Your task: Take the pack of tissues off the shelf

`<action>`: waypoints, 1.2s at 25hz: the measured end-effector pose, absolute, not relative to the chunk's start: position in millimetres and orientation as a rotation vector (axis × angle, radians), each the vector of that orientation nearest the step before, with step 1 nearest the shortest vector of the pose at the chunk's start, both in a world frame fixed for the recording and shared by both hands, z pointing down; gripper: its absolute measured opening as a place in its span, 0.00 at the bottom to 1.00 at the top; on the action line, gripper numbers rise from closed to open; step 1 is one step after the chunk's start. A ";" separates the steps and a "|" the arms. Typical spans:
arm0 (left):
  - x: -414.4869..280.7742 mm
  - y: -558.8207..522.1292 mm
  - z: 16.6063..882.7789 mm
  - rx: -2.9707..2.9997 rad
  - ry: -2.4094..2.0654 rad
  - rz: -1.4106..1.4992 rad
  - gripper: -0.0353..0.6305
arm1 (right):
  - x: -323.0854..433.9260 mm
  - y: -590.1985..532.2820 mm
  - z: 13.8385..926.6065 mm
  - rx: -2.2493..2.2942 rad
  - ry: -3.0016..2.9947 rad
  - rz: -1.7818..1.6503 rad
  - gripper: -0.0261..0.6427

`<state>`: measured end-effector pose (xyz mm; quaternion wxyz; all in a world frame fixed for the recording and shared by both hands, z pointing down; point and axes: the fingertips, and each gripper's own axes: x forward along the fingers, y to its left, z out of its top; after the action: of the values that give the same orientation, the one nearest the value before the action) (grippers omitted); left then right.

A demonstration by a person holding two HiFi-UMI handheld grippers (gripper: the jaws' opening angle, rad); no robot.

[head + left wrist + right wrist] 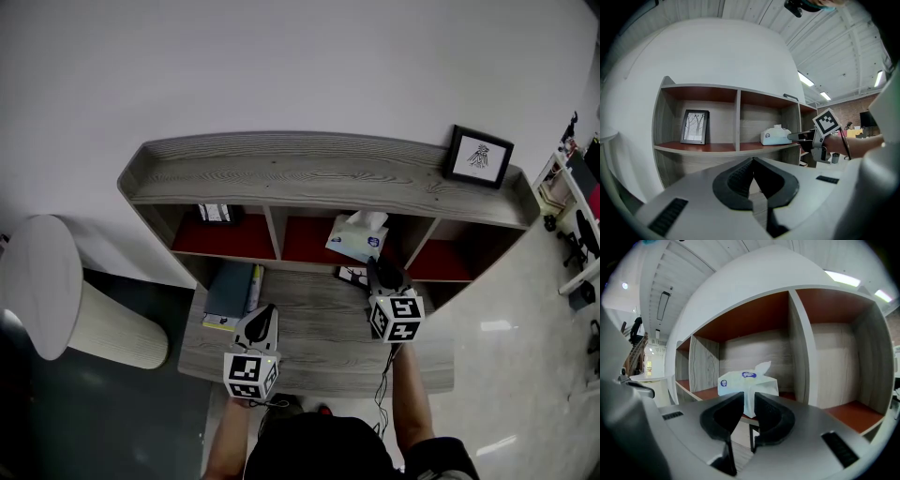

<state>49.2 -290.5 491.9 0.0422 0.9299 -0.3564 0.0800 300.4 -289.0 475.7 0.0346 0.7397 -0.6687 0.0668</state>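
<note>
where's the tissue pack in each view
Head view: tissue pack in the middle compartment of the shelf.
Left gripper view: tissue pack right of centre.
Right gripper view: tissue pack at centre, one corner between the jaws.
Shared landmark: the divider left of it.

The place is looking like a large lab or workshop hall: a high ribbed ceiling (pixel 843 56) with strip lights (pixel 806 79) is stretching overhead, a brick wall (pixel 855 107) is showing far behind, and a wooden shelf (pixel 319 173) with a framed picture (pixel 479 157) is standing against a white partition (pixel 281 66).
</note>
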 end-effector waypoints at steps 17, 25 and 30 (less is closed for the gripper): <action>44.4 -284.7 489.1 2.846 -1.095 0.234 0.06 | 296.2 -279.0 458.1 2.323 -2.054 0.117 0.08; 43.0 -272.8 483.9 2.853 -1.089 0.227 0.06 | 290.0 -260.7 429.1 2.355 -2.097 0.040 0.08; 39.5 -263.4 480.6 2.857 -1.099 0.218 0.06 | 280.9 -246.4 410.2 2.357 -2.134 -0.020 0.08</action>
<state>39.5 -263.4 480.6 0.0365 0.9303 -0.3579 0.0710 280.9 -246.4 410.2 -0.0193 0.7412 -0.6710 -0.0063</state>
